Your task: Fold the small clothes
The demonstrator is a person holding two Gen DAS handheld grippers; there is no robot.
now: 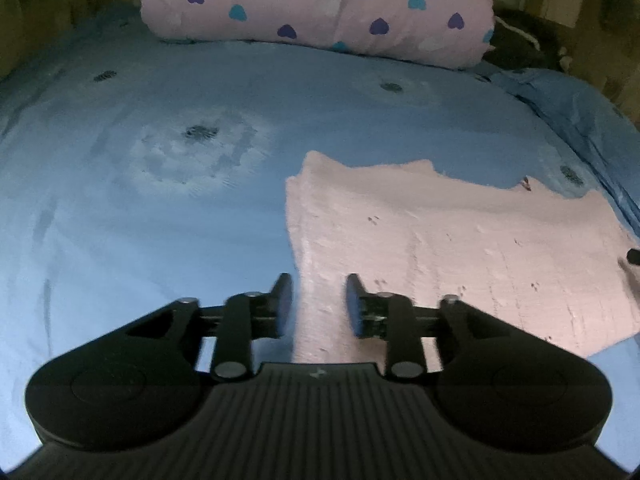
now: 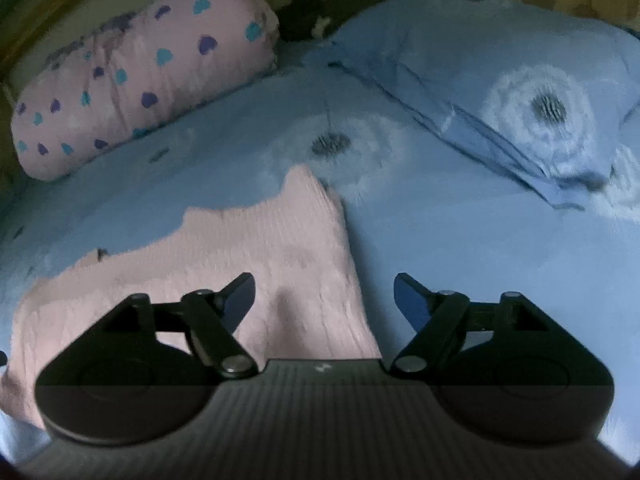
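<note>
The bed [image 1: 160, 240] carries a pink garment [image 1: 460, 248] lying flat, apparently partly folded; further folds look left to do. The left gripper [image 1: 318, 304] hangs over its near left edge, spread and empty. The right gripper [image 2: 324, 304], spread wider, straddles its right edge.

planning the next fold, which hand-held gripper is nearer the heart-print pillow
Left, though only slightly. The left hand-held gripper sits over the pink garment's left edge, facing the heart-print pillow; the right hand-held gripper is over the garment's right edge.
</note>
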